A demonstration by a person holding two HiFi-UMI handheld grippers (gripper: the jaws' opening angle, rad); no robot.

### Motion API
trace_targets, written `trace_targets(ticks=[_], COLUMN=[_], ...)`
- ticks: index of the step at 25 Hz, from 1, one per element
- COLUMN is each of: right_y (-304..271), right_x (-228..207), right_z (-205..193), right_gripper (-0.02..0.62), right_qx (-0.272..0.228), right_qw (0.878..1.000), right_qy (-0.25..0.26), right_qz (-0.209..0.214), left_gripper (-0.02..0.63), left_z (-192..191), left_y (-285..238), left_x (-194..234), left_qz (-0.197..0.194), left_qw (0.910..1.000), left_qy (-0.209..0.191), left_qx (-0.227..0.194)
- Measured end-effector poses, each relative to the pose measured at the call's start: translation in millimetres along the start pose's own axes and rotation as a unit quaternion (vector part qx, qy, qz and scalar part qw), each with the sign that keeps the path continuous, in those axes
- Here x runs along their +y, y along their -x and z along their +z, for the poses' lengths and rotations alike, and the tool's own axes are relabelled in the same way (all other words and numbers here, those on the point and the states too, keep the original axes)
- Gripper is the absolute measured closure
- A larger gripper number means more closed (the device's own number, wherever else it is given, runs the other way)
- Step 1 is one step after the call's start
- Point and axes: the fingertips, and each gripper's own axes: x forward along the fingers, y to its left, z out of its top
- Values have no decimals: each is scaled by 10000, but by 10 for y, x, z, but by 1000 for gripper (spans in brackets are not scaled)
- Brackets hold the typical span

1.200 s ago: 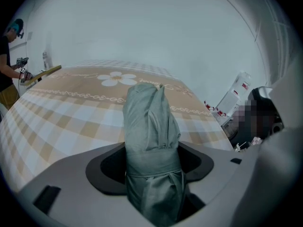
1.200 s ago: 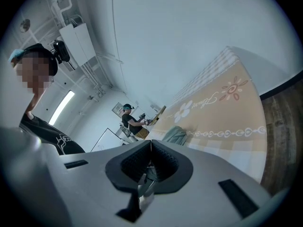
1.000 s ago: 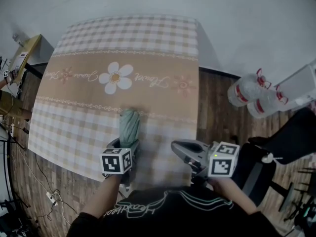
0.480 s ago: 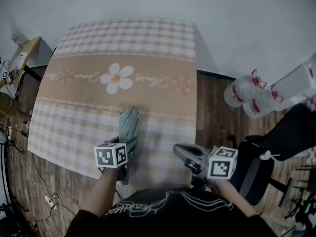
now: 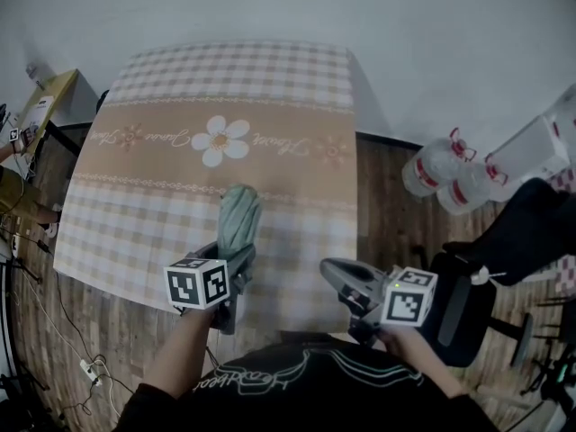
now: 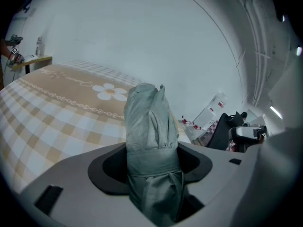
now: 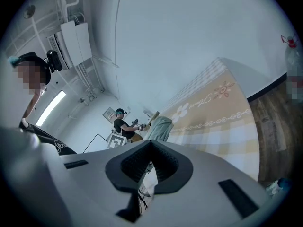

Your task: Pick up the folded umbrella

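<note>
Folded umbrella [image 5: 238, 221], pale green, sits in the left gripper [image 5: 234, 254] over the checked bench [image 5: 297, 106] in the head view; the right gripper [image 5: 333, 270] hangs near the bench's front corner. Left gripper view: fingers [image 6: 71, 193] clenched on the umbrella, its tip tilted upward. Right gripper view: fingers [image 7: 130, 167] pressed together, empty.

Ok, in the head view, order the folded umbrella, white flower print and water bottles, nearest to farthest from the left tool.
1. folded umbrella, gripped in the left tool.
2. white flower print, on the cloth beyond it.
3. water bottles, on the floor, far right.
</note>
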Motion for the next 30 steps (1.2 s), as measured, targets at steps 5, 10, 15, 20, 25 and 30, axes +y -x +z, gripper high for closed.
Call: trace_targets(ticks=[5,10,15,20,25,30], right_y=[19,-23,14,89,150,191], right_x=[249,589,917,1248,1603,1892], right_z=[-52,-231,-386,-463,-518,-615], right_gripper=[583,583,583,583,583,583], right_qx=[-243,-245,-384,-541,-687,-699], right_qw=[9996,9983,9968,9940,9900,9855], right_qy=[130,532,702,951,1223,1537], right_qz=[-44,35,90,71,128,173], left_gripper=[334,334,334,334,334,334], left_z=[1,-31,-80,-135,-169,-161], left_y=[370,790,1210,1616,2007,2383], left_x=[-272,-501,-642,-805,-973,-1141], left_qz=[-367,-678,-754,-1005,-1215,-1466], left_qw=[9990,9962,9927,9860,9774,9658], left_qy=[-69,-274,-507,-684,-878,-1074], left_qx=[-225,-477,-797,-1140,-1488,-1850])
